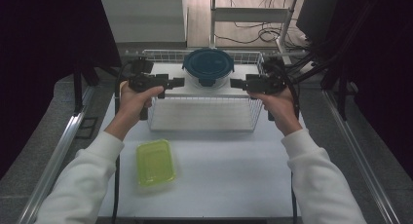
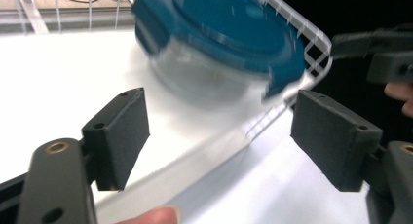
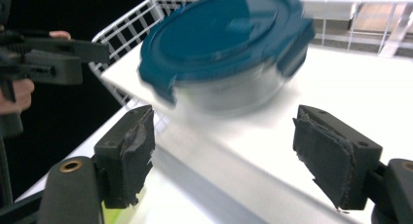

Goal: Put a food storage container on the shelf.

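Note:
A round clear container with a dark teal clip lid (image 1: pixel 208 64) stands on a white board at the back of a white wire basket (image 1: pixel 199 129). My left gripper (image 1: pixel 178 82) is level with it on its left and points inward, jaws open and empty. My right gripper (image 1: pixel 236 83) mirrors it on the other side, also open with nothing between its pads. In the left gripper view the container (image 2: pixel 219 34) lies blurred ahead of the left gripper (image 2: pixel 219 126). In the right gripper view the container (image 3: pixel 229 44) lies ahead of the right gripper (image 3: pixel 224 141), apart from it.
A yellow-green rectangular lidded box (image 1: pixel 155 162) lies on the white table near the front left. Metal rails run along both sides of the table. Cables and a white frame stand behind the basket. Dark curtains close off both sides.

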Motion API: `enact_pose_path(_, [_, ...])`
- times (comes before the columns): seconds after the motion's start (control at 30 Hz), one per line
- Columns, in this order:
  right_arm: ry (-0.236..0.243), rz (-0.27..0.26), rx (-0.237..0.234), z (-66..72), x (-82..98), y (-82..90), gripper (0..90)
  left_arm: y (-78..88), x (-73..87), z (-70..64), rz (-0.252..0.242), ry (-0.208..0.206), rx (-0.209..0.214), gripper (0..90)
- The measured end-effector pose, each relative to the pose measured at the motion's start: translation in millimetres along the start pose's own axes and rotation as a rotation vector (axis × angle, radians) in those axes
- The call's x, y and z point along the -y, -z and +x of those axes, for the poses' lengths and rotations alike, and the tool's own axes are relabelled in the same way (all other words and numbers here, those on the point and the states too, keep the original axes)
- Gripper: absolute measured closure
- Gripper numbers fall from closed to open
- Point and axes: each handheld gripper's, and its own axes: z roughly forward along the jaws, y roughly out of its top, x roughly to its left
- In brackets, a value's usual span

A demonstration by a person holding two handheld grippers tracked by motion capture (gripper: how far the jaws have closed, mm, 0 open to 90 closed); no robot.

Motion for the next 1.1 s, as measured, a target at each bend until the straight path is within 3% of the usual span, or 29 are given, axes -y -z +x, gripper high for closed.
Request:
enact_pose_path(0.23, [0.025,-0.007,-0.019,-4.6,44.2,22.5,24.1,22.2,43.2,-7.7,0.013,-0.043,-0.008,25.2])
enact_pose_path(0.3, [0.029,-0.002,-0.023,-6.2,56.8,27.7,23.9,24.0,57.0,-9.9,0.024,-0.052,-0.006,25.9])
enact_pose_path(0.37, [0.022,0.006,-0.032,-7.0,71.3,32.8,23.9,24.9,71.5,-12.2,0.038,-0.071,-0.031,25.8])
enact_pose_path(0.6, [0.009,0.045,-0.046,-6.4,112.1,41.5,24.1,24.5,116.2,-21.1,0.114,-0.125,0.000,25.7])
enact_pose_path(0.9, [0.009,0.105,-0.048,-2.7,159.9,44.8,24.1,29.7,154.6,-20.5,0.157,-0.109,0.004,26.1])
enact_pose_path(1.1, [0.033,0.135,-0.031,-0.4,183.5,44.1,25.4,34.3,172.4,-18.0,0.188,-0.108,-0.028,27.5])
